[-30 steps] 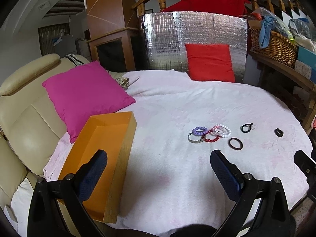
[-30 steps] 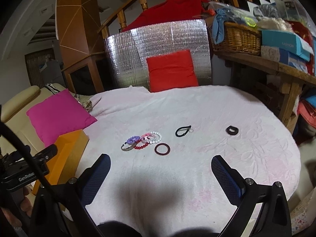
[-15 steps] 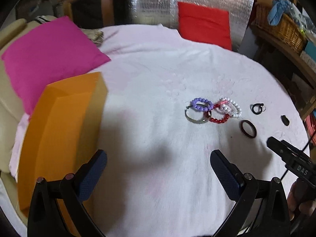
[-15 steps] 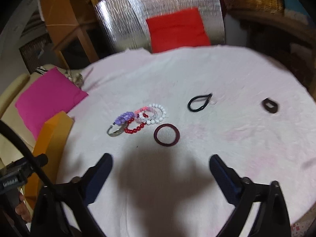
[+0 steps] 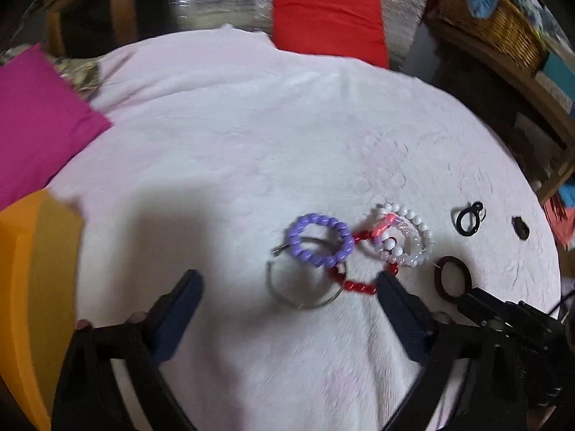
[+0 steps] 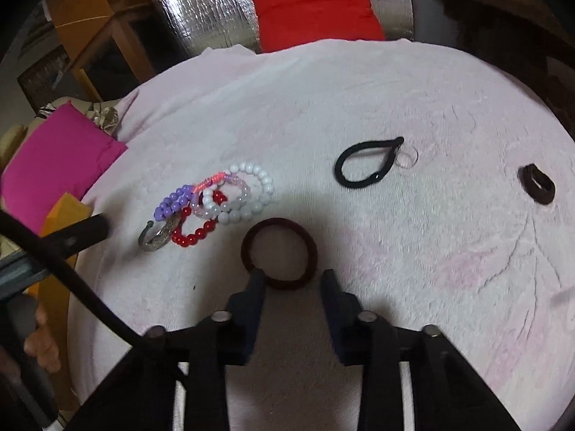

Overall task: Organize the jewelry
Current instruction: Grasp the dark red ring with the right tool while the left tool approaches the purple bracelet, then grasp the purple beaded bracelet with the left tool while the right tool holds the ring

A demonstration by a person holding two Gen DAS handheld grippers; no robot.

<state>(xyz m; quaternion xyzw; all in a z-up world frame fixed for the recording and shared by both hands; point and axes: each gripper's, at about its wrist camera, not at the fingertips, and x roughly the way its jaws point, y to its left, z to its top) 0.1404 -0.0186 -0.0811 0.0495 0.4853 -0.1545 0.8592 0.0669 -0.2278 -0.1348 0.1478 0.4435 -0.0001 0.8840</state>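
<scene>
A pile of bracelets lies on the pale pink cloth: a purple bead one [image 5: 318, 240], a silver bangle [image 5: 305, 280], a red bead one [image 5: 355, 285] and a white bead one [image 5: 409, 237]. My left gripper [image 5: 287, 283] is open, its fingers either side of the bangle. My right gripper [image 6: 293, 280] is partly closed around the near edge of a dark red hair tie [image 6: 279, 253], not clamped on it. A black elastic loop [image 6: 366, 161] and a small dark band [image 6: 538, 183] lie further right. An orange box [image 5: 32, 280] stands at the left.
A magenta cushion [image 5: 36, 122] lies at the far left and a red cushion [image 5: 327, 18] leans on a foil panel at the back. A wicker basket [image 5: 496, 18] sits on a wooden shelf to the right. The cloth's edge curves round close on the right.
Both grippers have come down and forward toward the jewelry. The left now straddles the bangle. The right has narrowed its jaws around the dark red hair tie.
</scene>
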